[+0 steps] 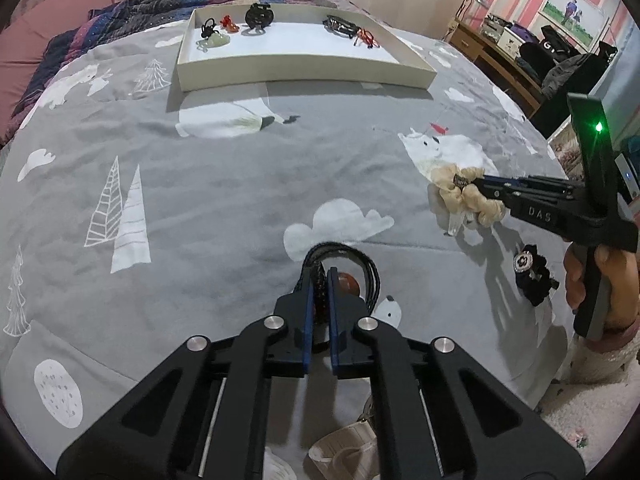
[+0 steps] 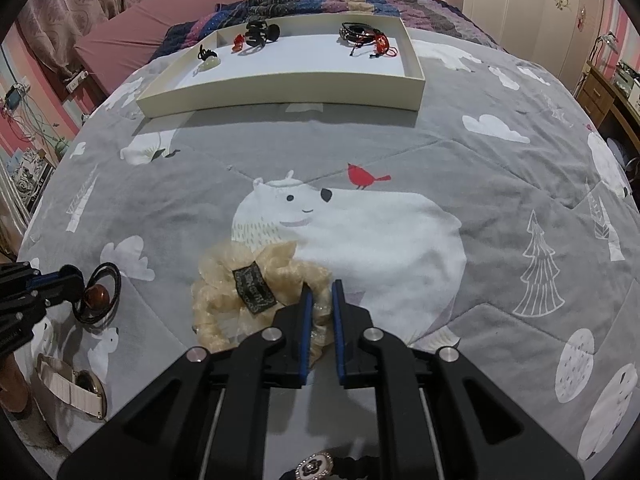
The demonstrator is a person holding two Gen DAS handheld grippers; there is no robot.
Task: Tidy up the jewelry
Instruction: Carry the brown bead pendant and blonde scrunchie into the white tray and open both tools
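Note:
My left gripper (image 1: 320, 276) is shut on a black braided cord bracelet (image 1: 344, 250) with a brown bead (image 1: 347, 283), low over the grey bedspread; it also shows in the right wrist view (image 2: 98, 294). My right gripper (image 2: 321, 292) is shut on a cream scrunchie (image 2: 224, 300) with a dark label; the scrunchie also shows in the left wrist view (image 1: 466, 196). A white tray (image 1: 304, 70) at the far side holds several hair ties and bracelets, also seen in the right wrist view (image 2: 280, 92).
A black scrunchie with a flower brooch (image 1: 530, 270) lies on the bed by the right hand; it shows at the bottom of the right wrist view (image 2: 316, 466). A watch with a pale strap (image 2: 74, 386) lies near the left gripper. A folded quilt (image 1: 168, 4) lies behind the tray.

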